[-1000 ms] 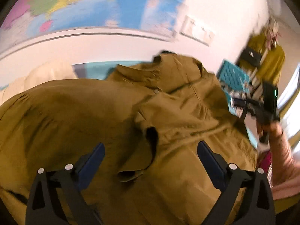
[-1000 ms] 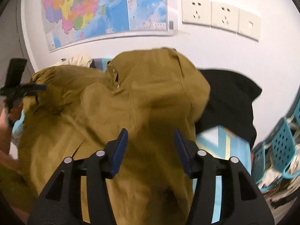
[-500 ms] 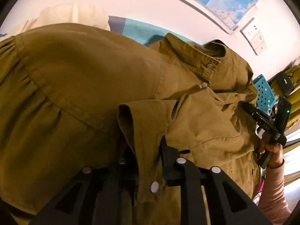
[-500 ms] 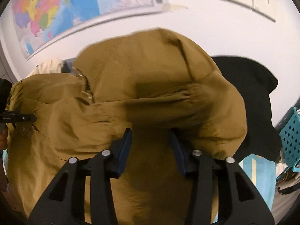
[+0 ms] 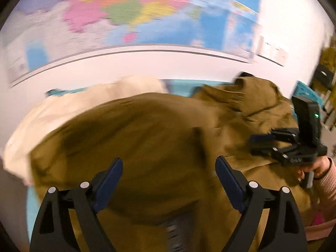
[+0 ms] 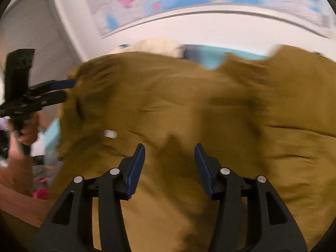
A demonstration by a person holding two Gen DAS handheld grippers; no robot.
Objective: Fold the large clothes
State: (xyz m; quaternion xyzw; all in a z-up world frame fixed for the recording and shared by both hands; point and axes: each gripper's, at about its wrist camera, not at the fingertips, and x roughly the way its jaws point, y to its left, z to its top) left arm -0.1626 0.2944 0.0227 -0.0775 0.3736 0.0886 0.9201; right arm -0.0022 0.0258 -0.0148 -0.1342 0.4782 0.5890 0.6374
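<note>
The wall map (image 5: 159, 14) is the biggest thing I see, a blurred spread of pink, green, yellow and blue across the top of both wrist views, with white wall beneath it. Below that, the olive-brown shirt (image 5: 159, 138) fills the middle and lower part of each frame, rumpled and heaped on a turquoise surface (image 5: 180, 85) that shows only as a thin strip at its upper edge. A cream garment (image 5: 69, 109) lies at the shirt's upper left in my left view, partly tucked under it. At the right edge sits a teal basket (image 5: 305, 91).

My left tongs (image 5: 169, 169) hang over the shirt at bottom centre, pads wide apart and gripping nothing. My right tongs (image 6: 169, 157) sit likewise at bottom centre of their own view, pads apart over the cloth, nothing between them. From the left view they show at the right edge, over the shirt's collar end; everything is motion-blurred.
</note>
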